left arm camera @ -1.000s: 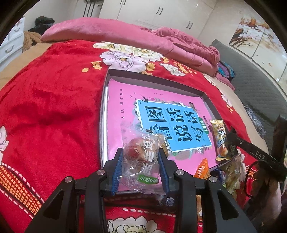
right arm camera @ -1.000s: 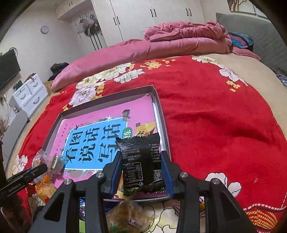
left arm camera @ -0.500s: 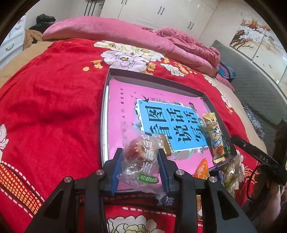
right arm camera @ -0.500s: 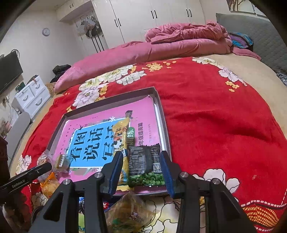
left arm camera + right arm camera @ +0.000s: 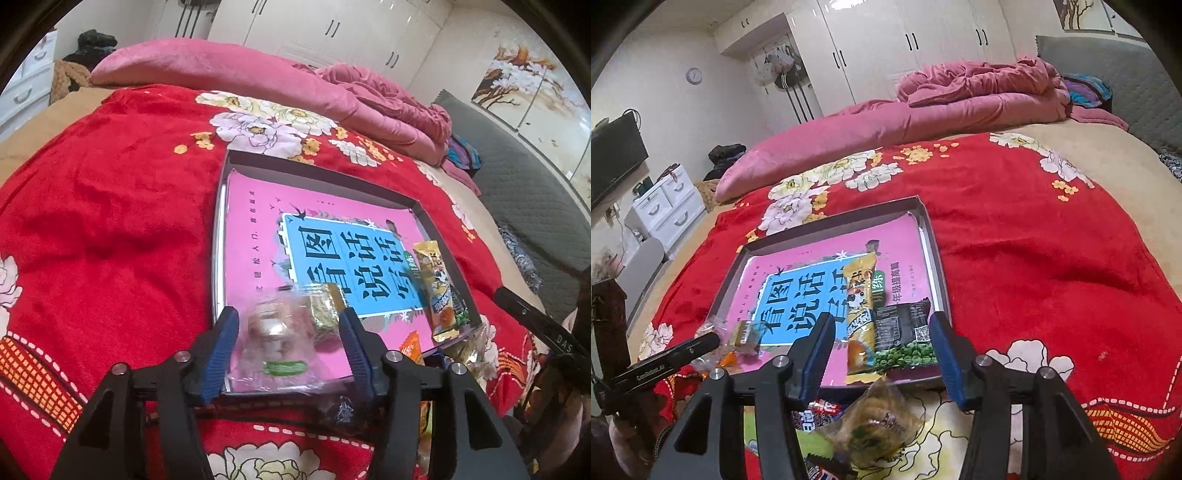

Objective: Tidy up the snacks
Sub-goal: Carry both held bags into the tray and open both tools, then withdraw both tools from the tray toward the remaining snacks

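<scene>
Your left gripper (image 5: 290, 334) is spread wide, and between its blue pads sits a clear-wrapped snack (image 5: 275, 339) at the near left corner of the tray (image 5: 325, 173); motion blur keeps you from reading its label or telling whether it touches either pad. Your left view shows a small gold-wrapped piece (image 5: 325, 308) just right of it, which your right view catches only as a small packet (image 5: 746, 332) behind the other gripper's tip. Your right gripper (image 5: 882, 345) is also spread, holding nothing. Between its pads, your right view shows the yellow stick snack (image 5: 862, 314) lying in the tray (image 5: 932, 236) on the pink book cover (image 5: 827, 258), long axis running near to far and leaning slightly right at the far end. The black pea packet (image 5: 905, 338) lies just beside it on the right, green end toward you, at the tray's near right corner. In your left view the same yellow stick (image 5: 437, 291) lies along the right rim, and the black packet behind it is barely visible. Only your right view shows the loose pile on the red bed cover (image 5: 1034, 236) in front of the tray: a clear bag of yellowish snack (image 5: 871, 424) and a red-and-black wrapper (image 5: 820, 413), both partly hidden by the gripper arms. Your left view cuts that pile down to an orange corner (image 5: 412, 345) and some crumpled wrappers (image 5: 469, 354) at the tray's near right edge.
</scene>
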`<state>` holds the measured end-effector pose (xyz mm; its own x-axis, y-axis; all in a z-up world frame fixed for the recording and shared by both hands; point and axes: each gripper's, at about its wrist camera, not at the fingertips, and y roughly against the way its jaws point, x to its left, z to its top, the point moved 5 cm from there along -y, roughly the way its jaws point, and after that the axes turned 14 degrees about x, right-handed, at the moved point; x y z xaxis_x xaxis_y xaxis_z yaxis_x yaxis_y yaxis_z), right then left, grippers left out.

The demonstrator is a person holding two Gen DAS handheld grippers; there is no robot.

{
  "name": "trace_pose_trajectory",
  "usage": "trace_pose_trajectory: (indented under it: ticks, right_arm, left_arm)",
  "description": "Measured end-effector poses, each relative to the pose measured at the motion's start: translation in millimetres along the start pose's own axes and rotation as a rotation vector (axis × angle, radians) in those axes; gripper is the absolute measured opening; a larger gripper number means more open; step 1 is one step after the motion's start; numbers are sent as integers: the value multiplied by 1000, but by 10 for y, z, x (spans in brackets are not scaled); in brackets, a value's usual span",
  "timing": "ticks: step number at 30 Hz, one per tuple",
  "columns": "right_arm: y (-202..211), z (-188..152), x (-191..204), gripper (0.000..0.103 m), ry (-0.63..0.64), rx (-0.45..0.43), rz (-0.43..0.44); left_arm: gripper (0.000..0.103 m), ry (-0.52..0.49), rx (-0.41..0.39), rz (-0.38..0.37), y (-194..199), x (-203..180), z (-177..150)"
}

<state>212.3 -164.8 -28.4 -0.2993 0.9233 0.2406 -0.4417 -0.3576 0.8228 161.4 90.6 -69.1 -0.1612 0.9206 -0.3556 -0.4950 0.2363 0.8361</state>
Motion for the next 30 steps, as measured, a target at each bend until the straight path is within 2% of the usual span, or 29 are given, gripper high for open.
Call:
trace_pose_trajectory:
  ticks: [8, 16, 21, 30]
  right_arm:
    - [110, -13, 33, 56, 0, -16, 8]
    - [217, -28, 27, 60, 0, -38, 3]
    - [277, -31, -2, 61, -11, -49, 0]
    - [317, -63, 22, 63, -4, -51, -3]
  left_arm:
    - [60, 3, -12, -7, 56, 20, 3]
    - [68, 0, -80, 6, 233, 20, 25]
    - [74, 11, -93, 0, 298, 52, 25]
    - [75, -8, -99, -2, 375, -11, -33]
